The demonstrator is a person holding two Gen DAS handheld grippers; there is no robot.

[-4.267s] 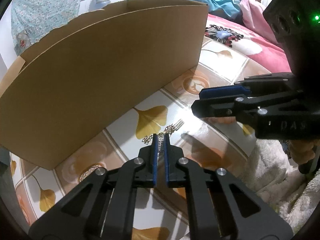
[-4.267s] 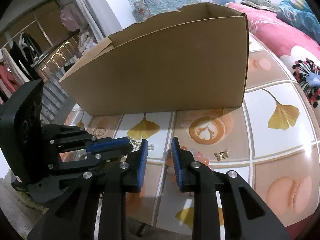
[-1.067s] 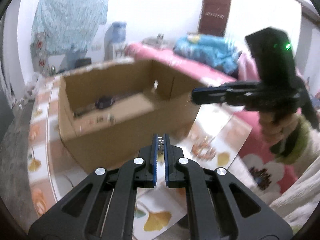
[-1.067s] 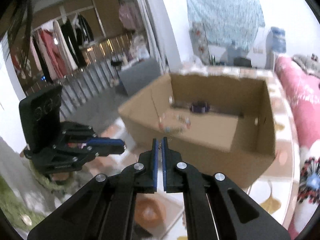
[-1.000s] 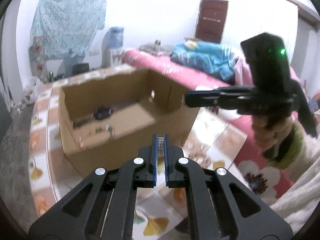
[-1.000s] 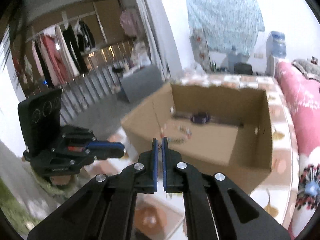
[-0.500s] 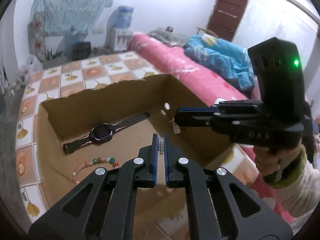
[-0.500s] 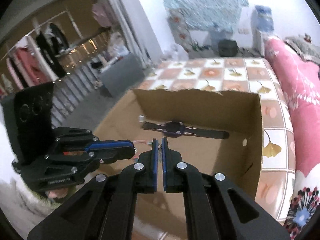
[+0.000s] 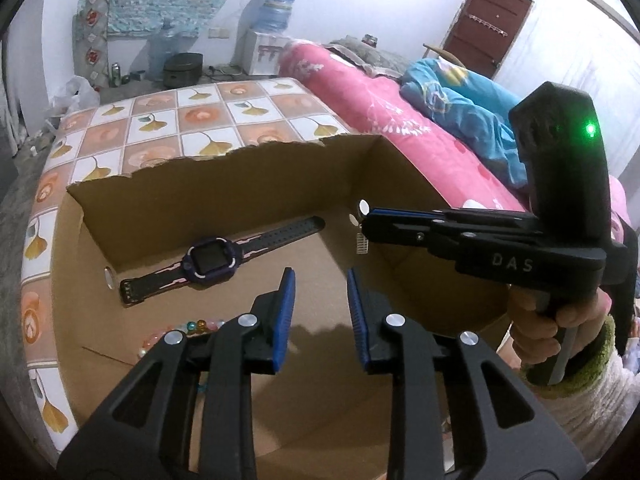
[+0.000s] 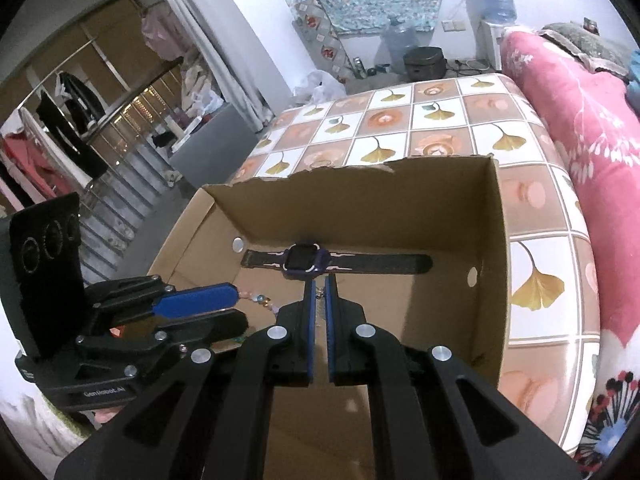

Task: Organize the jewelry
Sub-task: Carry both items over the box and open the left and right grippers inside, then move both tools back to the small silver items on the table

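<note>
Cardboard box (image 9: 224, 196) sits on the tiled table (image 9: 168, 116), toward its near edge; far rim torn and ragged.

Left side of box floor: beaded bracelet (image 9: 188, 328), partly hidden behind the left gripper (image 9: 320, 312). That gripper hovers over the near part of the box, blue pads spread wide, nothing between them.

Along the far wall: purple watch (image 9: 212, 260), lying flat, strap stretched toward both side walls.

Right of centre: right gripper (image 9: 362, 226) reaches in over the right wall, pads pressed together on a small silver earring (image 9: 361, 242). The piece dangles below the tips, clear of the floor and of the watch. In the right wrist view the earring (image 10: 319, 294) shows as a thin glint in the narrow slot between the pads.

Step in hand, by my reading: dropping jewelry into the box. Left looks to have nothing left to place; the right's piece is not yet let go.

Next move calls for parting the right pads over bare cardboard, short of the watch. A light piece may cling to a pad, or bounce.
</note>
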